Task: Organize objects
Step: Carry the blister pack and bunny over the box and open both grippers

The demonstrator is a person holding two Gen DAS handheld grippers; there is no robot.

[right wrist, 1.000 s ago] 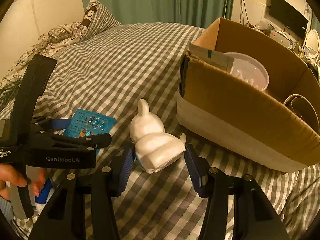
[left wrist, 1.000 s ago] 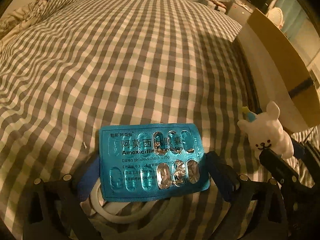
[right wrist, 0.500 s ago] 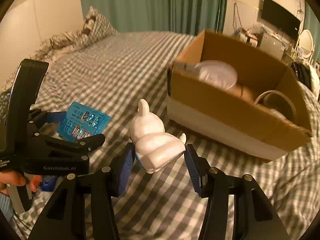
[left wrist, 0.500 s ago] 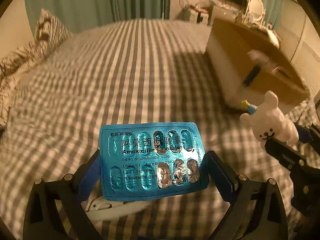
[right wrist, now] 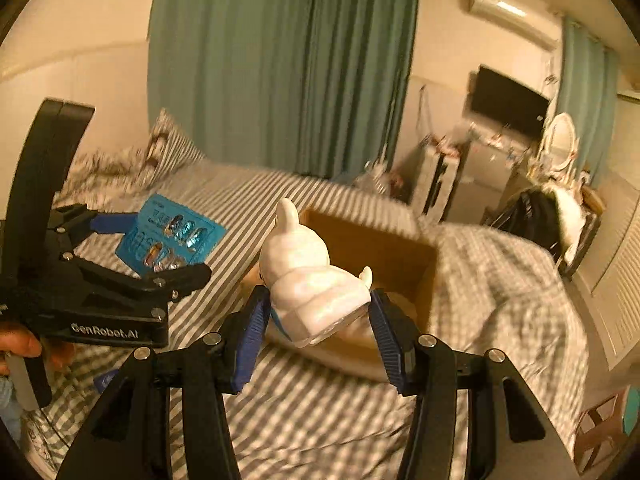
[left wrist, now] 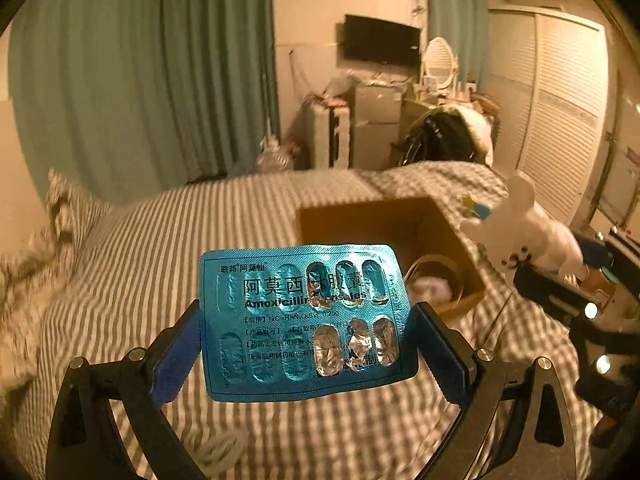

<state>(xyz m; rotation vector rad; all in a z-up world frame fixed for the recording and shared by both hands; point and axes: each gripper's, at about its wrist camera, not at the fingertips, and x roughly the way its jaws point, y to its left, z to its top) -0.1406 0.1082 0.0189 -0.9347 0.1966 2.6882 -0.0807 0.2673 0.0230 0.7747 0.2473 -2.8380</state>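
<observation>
Left gripper (left wrist: pixel 306 342) clamps an amoxicillin blister pack (left wrist: pixel 306 322) (foil up); right gripper (right wrist: pixel 316 312), angled downward, pinches a white, seemingly bear-shaped figurine (right wrist: pixel 310 284) above the checked bed (right wrist: pixel 320 400).

Dim, warm orange light; fisheye-bent edges, dark corners, bedding smeared by motion blur.
</observation>
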